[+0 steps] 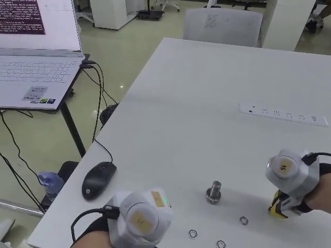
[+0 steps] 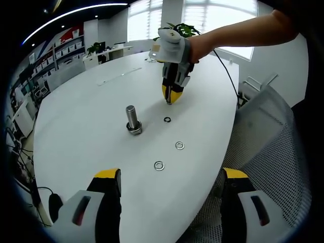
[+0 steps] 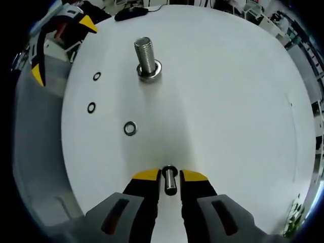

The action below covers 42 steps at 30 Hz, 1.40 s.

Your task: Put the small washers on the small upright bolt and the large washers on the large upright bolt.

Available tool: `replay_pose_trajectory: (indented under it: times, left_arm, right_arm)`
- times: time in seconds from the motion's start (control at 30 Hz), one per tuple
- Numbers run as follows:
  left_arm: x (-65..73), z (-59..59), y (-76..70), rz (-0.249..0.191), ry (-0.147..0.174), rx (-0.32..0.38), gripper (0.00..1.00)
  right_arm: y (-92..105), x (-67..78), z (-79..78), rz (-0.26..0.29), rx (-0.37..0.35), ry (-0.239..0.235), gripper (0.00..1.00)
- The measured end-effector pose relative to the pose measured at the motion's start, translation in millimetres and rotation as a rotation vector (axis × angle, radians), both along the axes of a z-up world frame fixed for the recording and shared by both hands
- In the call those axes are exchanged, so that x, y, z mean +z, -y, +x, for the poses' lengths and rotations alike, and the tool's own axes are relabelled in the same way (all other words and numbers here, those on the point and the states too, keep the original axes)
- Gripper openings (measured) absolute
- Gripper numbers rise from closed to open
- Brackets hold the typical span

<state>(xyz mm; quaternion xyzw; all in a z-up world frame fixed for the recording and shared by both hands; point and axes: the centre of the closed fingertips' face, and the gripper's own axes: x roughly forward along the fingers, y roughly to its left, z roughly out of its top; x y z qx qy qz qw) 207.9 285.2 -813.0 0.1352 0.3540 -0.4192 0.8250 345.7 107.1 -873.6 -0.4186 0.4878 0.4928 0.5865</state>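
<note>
Right tool (image 3: 169, 175) was clamped on the small bolt (image 3: 169, 183); large bolt (image 3: 146, 55) stood straight ahead, three washers (image 3: 130, 128) ahead-left; left tool (image 2: 170, 174) hung apart; the trick: plant it square, release gently

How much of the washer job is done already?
Hardly any. The large bolt stands upright with a ring at its base; I cannot tell whether that is a washer. The right gripper is shut on the small bolt. The left gripper is open. Three washers lie loose on the table, waiting to go on.
</note>
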Motion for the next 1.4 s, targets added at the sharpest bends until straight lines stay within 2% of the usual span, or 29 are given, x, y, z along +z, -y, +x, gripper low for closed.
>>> replay_pose_trajectory:
  times: [0.13, 0.33, 0.63, 0.83, 0.97, 1.4]
  left_arm:
    - [0.7, 0.3, -2.7, 0.005, 0.001, 0.003, 0.8]
    - [2.1, 0.3, -2.3, 0.003, 0.003, 0.005, 0.8]
    - [3.9, -1.3, 0.5, 0.001, 0.008, -0.002, 0.8]
    - [9.4, -1.1, 1.3, -0.007, 0.02, 0.0, 0.8]
    - [11.3, -0.7, 0.5, -0.008, 0.025, 0.004, 0.81]
    - [15.2, 1.0, -0.2, -0.015, 0.033, 0.014, 0.86]
  right_arm:
    - [-1.6, 1.9, 2.5, 0.008, 0.002, 0.013, 0.21]
    - [-0.9, 4.3, 2.9, 0.006, 0.01, 0.007, 0.24]
    - [-5.5, 18.7, 5.1, 0.018, 0.021, 0.015, 0.27]
    - [-20.3, 29.1, 4.3, 0.06, 0.022, 0.017, 0.3]
    - [-30.4, 33.0, 0.6, 0.065, 0.057, 0.028, 0.31]
    - [-56.5, 35.2, -14.3, 0.108, 0.134, 0.022, 0.35]
